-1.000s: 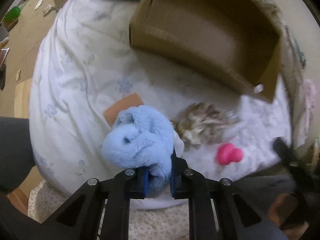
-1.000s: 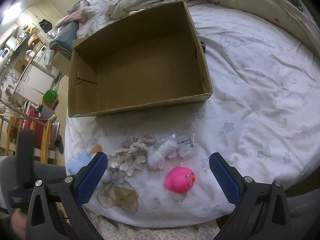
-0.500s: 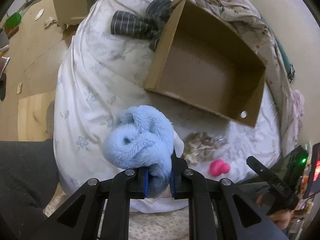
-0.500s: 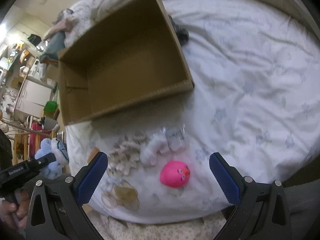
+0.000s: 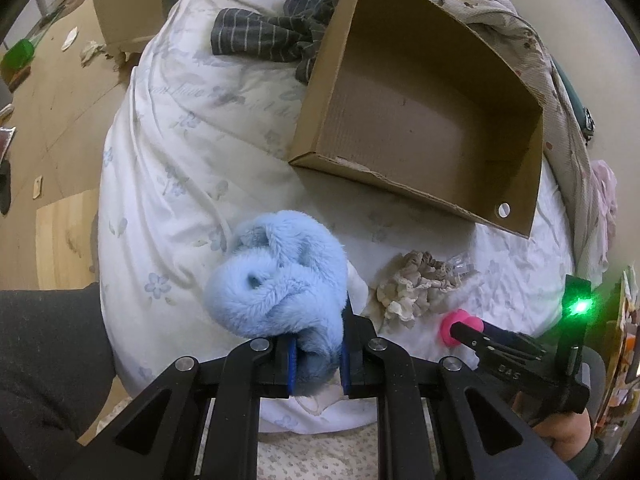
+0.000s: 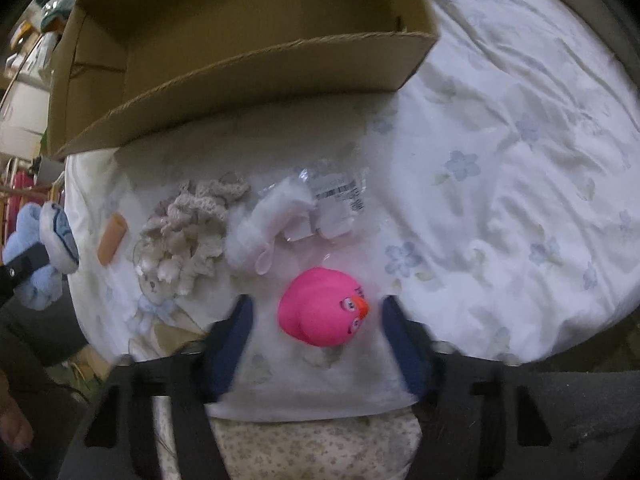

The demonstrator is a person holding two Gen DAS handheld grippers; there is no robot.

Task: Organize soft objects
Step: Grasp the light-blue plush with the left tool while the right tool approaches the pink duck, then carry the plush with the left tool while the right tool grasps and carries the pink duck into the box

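Above the near edge of the bed (image 5: pixel 192 128), the left gripper (image 5: pixel 316 360) holds its jaws pinched on a fluffy blue plush toy (image 5: pixel 280 284), which a second ago hung low over the quilt and now rides higher, with the whole empty cardboard box (image 5: pixel 424 120) in view beyond it. That lift suggests the carry toward the box has begun, though the plush is not yet over its rim. On the right, the right gripper (image 6: pixel 316 332) has dropped from a high hover to the quilt, and its wide-spread, motion-blurred jaws now stand either side of the pink rubber duck (image 6: pixel 324 308) without visibly touching it, so closing on it looks like the next step. Beside the duck, toward the box, lie a beige lace scrunchie (image 6: pixel 188 220) and a white item in clear plastic wrap (image 6: pixel 296 216); a small orange piece (image 6: pixel 112 240) rests further left.
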